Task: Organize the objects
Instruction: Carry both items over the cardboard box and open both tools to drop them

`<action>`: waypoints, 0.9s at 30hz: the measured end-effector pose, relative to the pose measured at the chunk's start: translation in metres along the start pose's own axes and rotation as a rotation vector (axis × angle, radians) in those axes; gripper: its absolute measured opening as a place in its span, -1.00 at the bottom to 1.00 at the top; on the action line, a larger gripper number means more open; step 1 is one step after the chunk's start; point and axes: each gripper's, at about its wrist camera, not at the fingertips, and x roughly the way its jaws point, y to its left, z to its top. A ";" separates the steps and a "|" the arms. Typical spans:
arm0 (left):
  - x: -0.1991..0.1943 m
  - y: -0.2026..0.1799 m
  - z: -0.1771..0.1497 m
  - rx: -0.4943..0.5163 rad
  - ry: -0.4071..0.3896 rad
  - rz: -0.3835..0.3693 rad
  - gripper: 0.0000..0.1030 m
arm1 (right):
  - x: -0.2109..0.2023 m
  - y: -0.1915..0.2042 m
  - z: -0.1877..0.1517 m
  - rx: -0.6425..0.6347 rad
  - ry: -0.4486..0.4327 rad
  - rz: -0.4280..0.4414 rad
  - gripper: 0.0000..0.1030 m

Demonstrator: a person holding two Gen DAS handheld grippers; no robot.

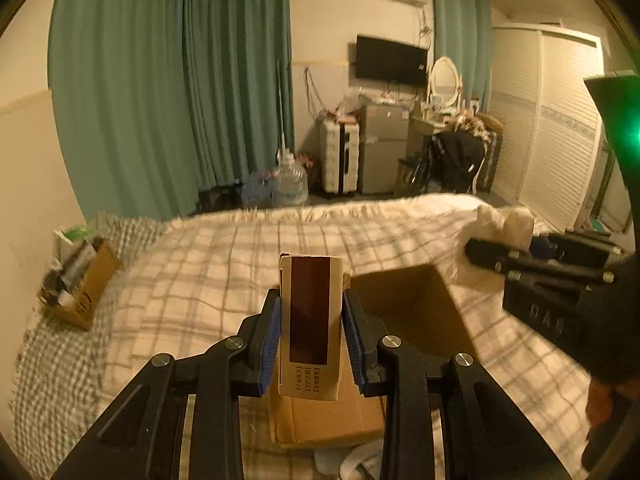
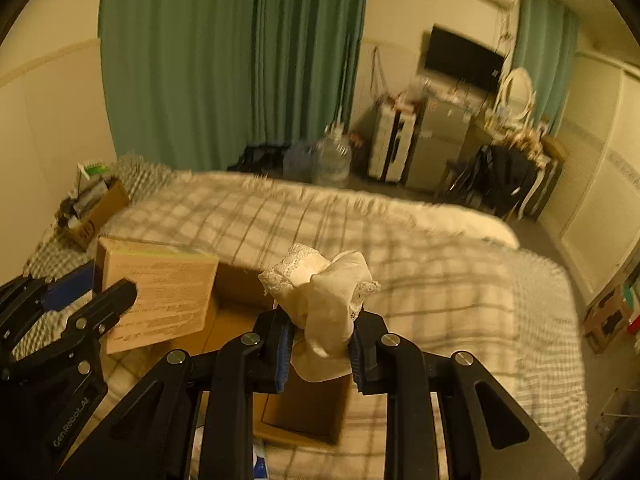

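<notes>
My left gripper (image 1: 311, 320) is shut on a tall cream carton with a dark brown panel (image 1: 310, 312), held upright above an open cardboard box (image 1: 416, 300) on the bed. In the right wrist view the same carton (image 2: 160, 292) shows at the left, with the left gripper's black fingers (image 2: 116, 300) on it. My right gripper (image 2: 320, 340) is shut on a bunched white lace-edged cloth (image 2: 324, 292), above the open box (image 2: 304, 412). From the left wrist view the right gripper (image 1: 480, 256) and its cloth (image 1: 500, 224) appear at the right.
The bed wears a checked blanket (image 1: 200, 280). A smaller cardboard box (image 1: 80, 280) full of items sits at the bed's far left corner. Beyond the bed are green curtains (image 1: 180, 80), water jugs (image 1: 288, 184), a suitcase, a small fridge and a dresser.
</notes>
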 end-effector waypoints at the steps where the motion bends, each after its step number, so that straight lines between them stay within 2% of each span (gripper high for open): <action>1: 0.012 0.000 -0.004 -0.003 0.018 -0.005 -0.42 | 0.014 0.001 -0.005 -0.005 0.018 0.008 -0.56; 5: 0.051 -0.002 -0.023 0.014 0.058 -0.036 -0.42 | 0.060 -0.003 -0.026 0.000 0.077 0.044 -0.57; 10: 0.077 -0.007 -0.038 0.055 0.075 -0.065 -0.41 | 0.099 -0.016 -0.046 0.023 0.113 0.074 -0.56; 13: 0.080 -0.011 -0.038 0.051 0.078 -0.074 -0.39 | 0.104 -0.021 -0.049 0.047 0.109 0.115 -0.47; 15: 0.078 -0.015 -0.037 0.058 0.080 -0.082 -0.35 | 0.097 -0.023 -0.050 0.056 0.092 0.131 -0.26; 16: 0.077 -0.016 -0.036 0.064 0.080 -0.083 -0.29 | 0.091 -0.026 -0.050 0.066 0.072 0.132 -0.20; 17: 0.075 -0.016 -0.035 0.070 0.074 -0.076 -0.22 | 0.086 -0.025 -0.048 0.071 0.062 0.131 -0.06; 18: 0.072 -0.016 -0.033 0.074 0.068 -0.067 0.08 | 0.080 -0.026 -0.047 0.077 0.051 0.131 0.11; 19: 0.066 -0.018 -0.031 0.076 0.060 -0.058 0.36 | 0.072 -0.028 -0.046 0.084 0.039 0.126 0.19; 21: 0.051 -0.018 -0.027 0.071 0.034 -0.050 0.47 | 0.061 -0.027 -0.041 0.086 0.026 0.113 0.31; 23: 0.038 -0.017 -0.023 0.073 0.034 -0.043 0.49 | 0.045 -0.027 -0.039 0.079 0.016 0.088 0.39; 25: 0.026 -0.014 -0.020 0.074 0.031 -0.022 0.65 | 0.029 -0.028 -0.037 0.075 0.003 0.060 0.50; 26: 0.017 -0.012 -0.019 0.076 0.025 -0.012 0.65 | 0.022 -0.028 -0.036 0.075 -0.004 0.046 0.62; 27: 0.011 -0.010 -0.018 0.079 0.021 -0.007 0.65 | 0.013 -0.028 -0.036 0.075 -0.012 0.034 0.65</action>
